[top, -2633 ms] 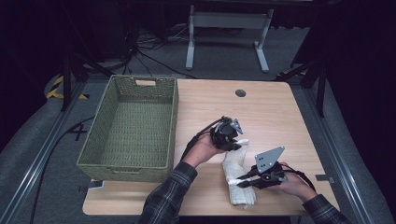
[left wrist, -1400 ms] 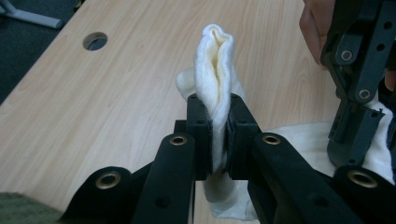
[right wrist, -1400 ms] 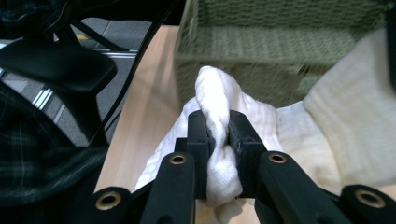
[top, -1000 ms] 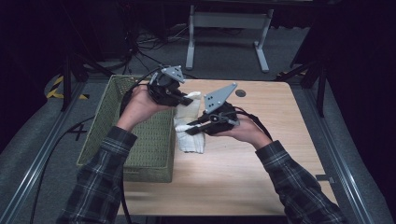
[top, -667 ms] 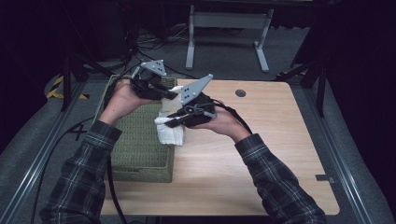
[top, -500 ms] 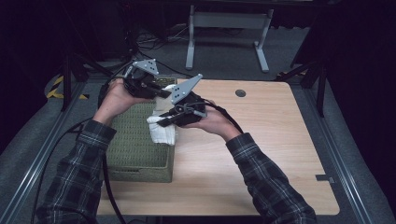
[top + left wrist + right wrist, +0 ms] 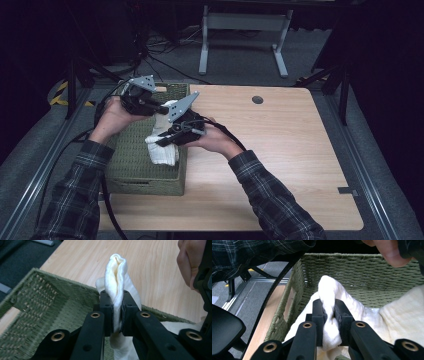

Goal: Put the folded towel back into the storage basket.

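Both tongs (image 7: 162, 107) (image 7: 160, 142) carried white towel (image 7: 162, 150) over basket (image 7: 130, 165), gripper views show each clamped on a fold

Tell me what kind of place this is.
Probably a lab recording station rather than a home. A bare wooden table stands on grey carpet between dark curtains, cables trail across the floor behind it, and a metal stand sits beyond. Props are few: a green woven basket and a white cloth.

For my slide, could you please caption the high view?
Both grippers, left and right, hold a folded white cloth over the green woven basket.
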A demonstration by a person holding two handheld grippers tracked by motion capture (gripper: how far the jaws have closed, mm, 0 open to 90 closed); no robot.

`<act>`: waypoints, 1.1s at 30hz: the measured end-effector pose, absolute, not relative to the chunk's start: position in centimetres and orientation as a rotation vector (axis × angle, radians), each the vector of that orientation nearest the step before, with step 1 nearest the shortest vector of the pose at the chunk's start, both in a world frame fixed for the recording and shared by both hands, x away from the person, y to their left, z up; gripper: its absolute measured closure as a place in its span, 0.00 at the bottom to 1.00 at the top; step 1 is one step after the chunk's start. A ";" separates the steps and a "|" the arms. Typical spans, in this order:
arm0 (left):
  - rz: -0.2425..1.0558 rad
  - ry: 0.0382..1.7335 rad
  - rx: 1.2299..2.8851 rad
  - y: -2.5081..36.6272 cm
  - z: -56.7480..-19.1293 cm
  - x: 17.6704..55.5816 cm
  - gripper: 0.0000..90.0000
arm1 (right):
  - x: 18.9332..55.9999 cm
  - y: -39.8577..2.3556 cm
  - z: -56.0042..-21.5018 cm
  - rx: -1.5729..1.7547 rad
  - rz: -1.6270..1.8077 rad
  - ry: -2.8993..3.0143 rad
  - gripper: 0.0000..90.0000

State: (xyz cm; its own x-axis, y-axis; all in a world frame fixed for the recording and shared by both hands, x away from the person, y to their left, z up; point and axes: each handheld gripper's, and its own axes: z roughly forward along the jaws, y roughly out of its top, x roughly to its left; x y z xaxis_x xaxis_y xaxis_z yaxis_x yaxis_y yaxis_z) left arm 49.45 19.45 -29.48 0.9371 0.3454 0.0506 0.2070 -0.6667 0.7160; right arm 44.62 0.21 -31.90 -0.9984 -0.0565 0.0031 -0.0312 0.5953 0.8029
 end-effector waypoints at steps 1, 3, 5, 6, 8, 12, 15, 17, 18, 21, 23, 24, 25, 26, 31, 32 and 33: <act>0.228 0.397 2.322 19.5 -29.8 49.3 0.92 | 44.5 0.3 -32.2 0.068 -1.396 -2.778 0.90; 0.224 0.397 2.328 19.5 -30.2 49.1 0.92 | 44.3 0.4 -32.8 0.079 -1.383 -2.778 0.90; 0.212 0.399 2.325 19.5 -30.6 48.8 0.92 | 44.1 0.4 -33.3 0.073 -1.375 -2.777 0.90; 0.215 0.402 2.327 19.5 -30.8 48.7 0.92 | 44.0 0.4 -33.5 0.073 -1.376 -2.777 0.90; 0.208 0.406 2.328 19.5 -31.1 48.5 0.92 | 43.8 0.5 -33.9 0.068 -1.365 -2.779 0.90; 0.196 0.419 2.324 19.6 -31.6 48.3 0.92 | 43.6 0.4 -34.6 0.064 -1.361 -2.769 0.90; 0.194 0.414 2.333 19.5 -31.9 48.3 0.92 | 43.4 0.3 -35.0 0.065 -1.348 -2.769 0.90; 0.192 0.411 2.337 19.4 -31.9 48.4 0.92 | 43.3 0.4 -35.1 0.068 -1.347 -2.770 0.90; 0.190 0.413 2.335 19.3 -31.9 48.4 0.92 | 43.3 0.4 -35.0 0.072 -1.346 -2.772 0.90; 0.191 0.411 2.336 19.3 -32.0 48.5 0.92 | 43.3 0.3 -34.9 0.086 -1.358 -2.767 0.84; 0.188 0.415 2.339 19.3 -32.0 48.6 0.92 | 43.3 0.3 -34.8 0.082 -1.363 -2.769 0.75; 0.187 0.416 2.337 19.3 -32.0 48.6 0.92 | 43.3 0.2 -34.8 0.076 -1.365 -2.774 0.72; 0.186 0.419 2.336 19.3 -32.0 48.6 0.92 | 43.3 0.2 -34.7 0.074 -1.370 -2.774 0.71; 0.192 0.421 2.337 19.2 -32.1 48.7 0.92 | 43.3 0.1 -34.6 0.065 -1.373 -2.778 0.70; 0.199 0.425 2.347 19.0 -32.4 49.1 0.92 | 43.4 -0.1 -34.4 0.045 -1.370 -2.786 0.68; 0.197 0.433 2.347 19.0 -32.4 49.1 0.92 | 43.4 -0.1 -34.4 0.043 -1.369 -2.785 0.68; 0.205 0.433 2.345 19.1 -32.4 49.2 0.92 | 43.4 -0.2 -34.4 0.045 -1.373 -2.786 0.67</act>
